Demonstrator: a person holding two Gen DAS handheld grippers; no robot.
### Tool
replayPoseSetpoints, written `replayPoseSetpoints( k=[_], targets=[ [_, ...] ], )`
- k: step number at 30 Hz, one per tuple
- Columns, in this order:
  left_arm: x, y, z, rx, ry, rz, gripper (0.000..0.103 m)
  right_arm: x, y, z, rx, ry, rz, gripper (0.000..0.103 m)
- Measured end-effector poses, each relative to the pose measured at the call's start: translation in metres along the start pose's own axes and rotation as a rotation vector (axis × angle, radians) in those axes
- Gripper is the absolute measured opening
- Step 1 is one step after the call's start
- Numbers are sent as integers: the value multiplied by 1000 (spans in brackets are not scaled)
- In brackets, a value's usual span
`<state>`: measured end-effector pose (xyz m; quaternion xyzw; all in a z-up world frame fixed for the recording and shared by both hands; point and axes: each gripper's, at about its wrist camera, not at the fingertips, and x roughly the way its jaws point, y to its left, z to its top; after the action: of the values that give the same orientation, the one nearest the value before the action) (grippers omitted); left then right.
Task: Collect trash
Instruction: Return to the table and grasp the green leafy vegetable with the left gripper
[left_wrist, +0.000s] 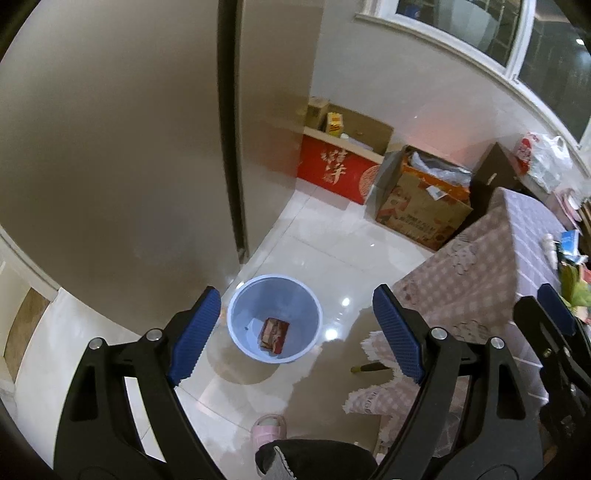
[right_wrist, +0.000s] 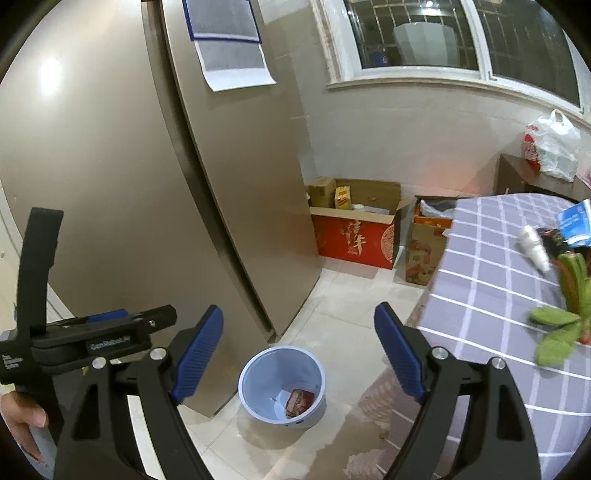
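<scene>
Both tools hang in the air with their blue pads spread wide and nothing between them. The left tool (left_wrist: 297, 328) points down at a light blue bin (left_wrist: 274, 317) standing on the pale tiled floor (left_wrist: 325, 243), just beside the corner of a tall beige fridge (left_wrist: 129, 147). At the bottom of the bin lies 1 piece of trash, a reddish-brown wrapper (left_wrist: 274, 335).

The right tool (right_wrist: 299, 350) is held higher and looks over the same bin (right_wrist: 282, 386), with the wrapper (right_wrist: 298, 402) showing inside it. To its right is the surface (right_wrist: 491, 280), covered by a grey checked cloth. At the far right edge of the surface lie a white cup (right_wrist: 533, 249), a blue packet (right_wrist: 576, 219) and some green leaves (right_wrist: 561, 325). Against the far wall stand a red box (right_wrist: 354, 236) and an open brown carton (right_wrist: 424, 251).
</scene>
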<state>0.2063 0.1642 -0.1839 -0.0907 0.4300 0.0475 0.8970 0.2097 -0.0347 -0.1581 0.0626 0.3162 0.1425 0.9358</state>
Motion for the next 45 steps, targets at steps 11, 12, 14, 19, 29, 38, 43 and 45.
replayPoseSetpoints(
  k=[11, 12, 14, 19, 29, 38, 43, 45],
  targets=[
    [-42, -89, -15, 147, -29, -167, 83, -69, -67, -7, 80, -38, -125, 82],
    [-43, -102, -16, 166, -28, -184, 83, -75, -75, -8, 87, -42, -144, 82],
    [-44, -127, -22, 213, -33, -209, 83, -91, -101, -12, 118, -48, -191, 82],
    [-43, -201, -39, 372, -20, -275, 83, -126, -165, -26, 223, -56, -291, 84],
    [-17, -325, -61, 493, 23, -338, 83, -160, -283, -57, 429, -57, -394, 86],
    [15, -365, -48, 451, 34, -319, 81, -148, -358, -57, 612, -93, -302, 86],
    [29, -374, -46, 457, 91, -345, 31, -137, -375, -54, 673, -136, -219, 86],
    [29, -371, -45, 438, 87, -362, 17, -134, -377, -52, 692, -161, -190, 86]
  ],
)
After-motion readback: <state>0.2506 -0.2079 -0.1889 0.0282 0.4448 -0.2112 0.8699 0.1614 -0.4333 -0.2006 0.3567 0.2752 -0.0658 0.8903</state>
